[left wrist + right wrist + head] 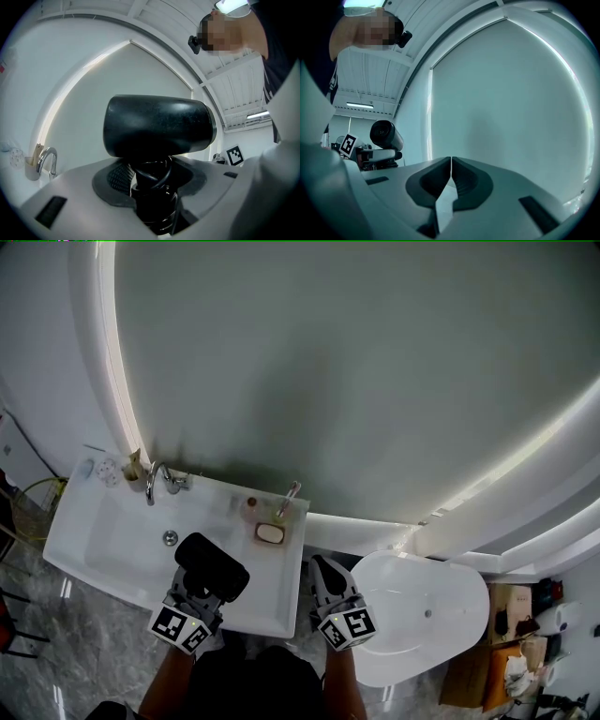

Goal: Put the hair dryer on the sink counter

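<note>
Left hand-held gripper (151, 190) clamps the hair dryer (157, 126); right hand-held gripper (451, 164) is empty, jaws pressed together.

A bright curved strip light (112, 362) glares; gripper views bulge with dark corners.

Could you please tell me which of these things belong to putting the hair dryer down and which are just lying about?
In the job: hair dryer, clamped in the left gripper; sink counter, where it goes.
Lying about: faucet; soap bar; cup by the faucet.
</note>
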### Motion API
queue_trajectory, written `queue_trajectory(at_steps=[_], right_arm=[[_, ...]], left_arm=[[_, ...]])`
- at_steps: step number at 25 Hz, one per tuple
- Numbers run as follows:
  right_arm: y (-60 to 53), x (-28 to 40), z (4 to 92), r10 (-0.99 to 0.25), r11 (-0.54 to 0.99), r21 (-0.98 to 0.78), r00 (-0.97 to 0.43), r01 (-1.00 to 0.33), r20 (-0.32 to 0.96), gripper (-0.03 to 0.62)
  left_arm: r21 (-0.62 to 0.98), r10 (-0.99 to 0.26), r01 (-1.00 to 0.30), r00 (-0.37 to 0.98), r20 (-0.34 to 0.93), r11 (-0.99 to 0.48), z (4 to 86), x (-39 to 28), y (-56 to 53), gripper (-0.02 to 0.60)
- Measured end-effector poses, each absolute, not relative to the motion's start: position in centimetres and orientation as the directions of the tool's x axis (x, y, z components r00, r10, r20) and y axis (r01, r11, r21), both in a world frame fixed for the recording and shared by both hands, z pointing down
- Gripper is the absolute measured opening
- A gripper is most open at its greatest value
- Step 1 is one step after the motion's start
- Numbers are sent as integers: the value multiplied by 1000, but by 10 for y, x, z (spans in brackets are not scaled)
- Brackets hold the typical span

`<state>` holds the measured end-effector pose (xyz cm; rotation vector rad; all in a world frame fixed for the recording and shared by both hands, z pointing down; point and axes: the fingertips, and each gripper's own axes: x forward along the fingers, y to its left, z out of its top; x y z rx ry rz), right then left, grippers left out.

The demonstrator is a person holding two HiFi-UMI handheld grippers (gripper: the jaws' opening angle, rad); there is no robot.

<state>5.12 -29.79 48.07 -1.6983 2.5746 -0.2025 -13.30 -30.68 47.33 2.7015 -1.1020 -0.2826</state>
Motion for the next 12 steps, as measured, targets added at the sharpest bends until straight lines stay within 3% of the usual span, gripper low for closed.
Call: queue_trajectory(at_steps=[12], right_arm=[[-317,73,474,-907,417,-127,-422,-900,11,31]], left_arm=[[254,-717,-681,692,-85,-687,473,-110,-318,221]])
